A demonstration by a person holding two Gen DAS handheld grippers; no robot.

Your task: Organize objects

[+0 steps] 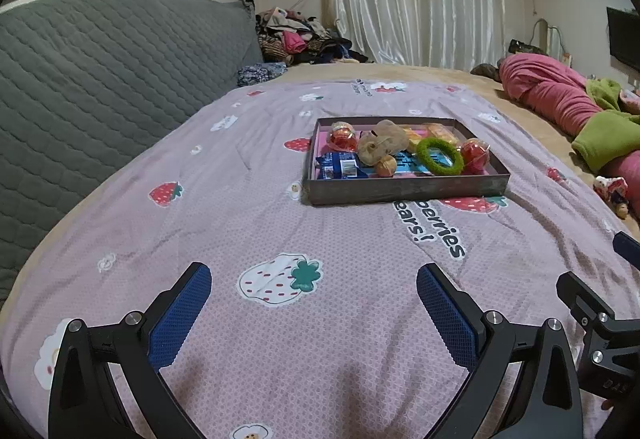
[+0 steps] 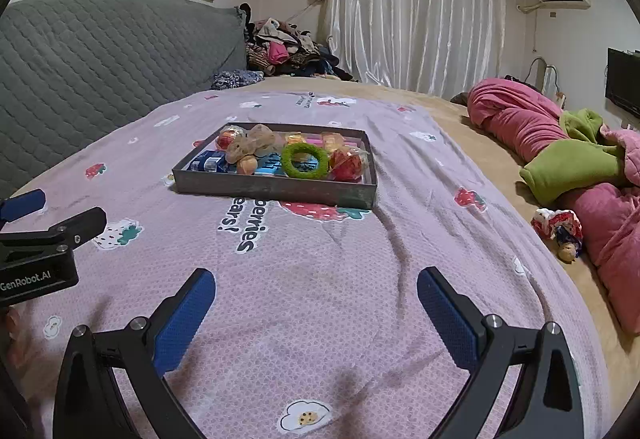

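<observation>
**Both grippers spread, tray ahead on the bed**

Left gripper (image 1: 314, 313) and right gripper (image 2: 316, 315) hover empty, jaws wide apart, above the bedspread (image 1: 248, 223). The tray (image 1: 404, 189) lies well ahead of both, filled. Its green ring (image 1: 440, 156) looks light and soft; pinch across its band. The wrapped balls (image 1: 475, 155) may slip.

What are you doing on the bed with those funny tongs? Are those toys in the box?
A person holds a pair of tongs in each hand, and both the left tongs and the right tongs hang open over the strawberry blanket, holding nothing. Ahead sits a shallow box full of small things: a green ring, a tan plush toy, shiny wrapped balls and blue snack packets. Nothing is being picked up right now.
</observation>
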